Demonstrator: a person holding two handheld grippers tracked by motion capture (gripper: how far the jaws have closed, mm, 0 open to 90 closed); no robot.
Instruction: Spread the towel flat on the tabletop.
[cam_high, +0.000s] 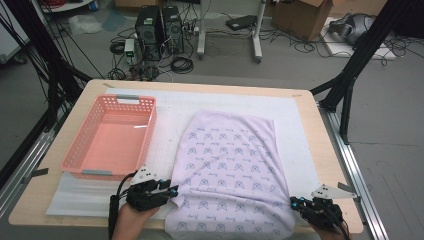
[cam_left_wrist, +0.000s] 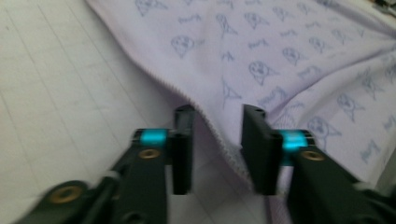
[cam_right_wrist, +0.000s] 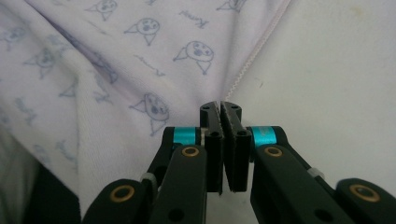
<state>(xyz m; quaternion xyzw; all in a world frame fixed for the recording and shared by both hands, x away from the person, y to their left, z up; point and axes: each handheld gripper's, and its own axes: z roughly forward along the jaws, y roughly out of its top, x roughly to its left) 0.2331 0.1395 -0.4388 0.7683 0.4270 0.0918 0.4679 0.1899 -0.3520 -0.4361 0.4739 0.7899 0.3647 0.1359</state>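
Jaws of your left gripper (cam_left_wrist: 217, 149) straddle the cloth (cam_high: 230, 165) hem spread, so close them squarely, matching your right gripper (cam_right_wrist: 223, 140) pinching at 5 o'clock.

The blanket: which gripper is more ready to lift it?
Probably the right gripper: its jaws are shut on the blanket hem. The left gripper is open, with the edge only lying between its jaws.

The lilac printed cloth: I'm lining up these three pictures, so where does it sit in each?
High view: the lilac cloth lies mid-table, right of the pink basket, its near end over the table edge.
Left gripper view: it fills the upper right; its hemmed edge runs between the open jaws.
Right gripper view: it covers the upper left; the shut jaws pinch its edge.
Shared landmark: the blue animal-face print.
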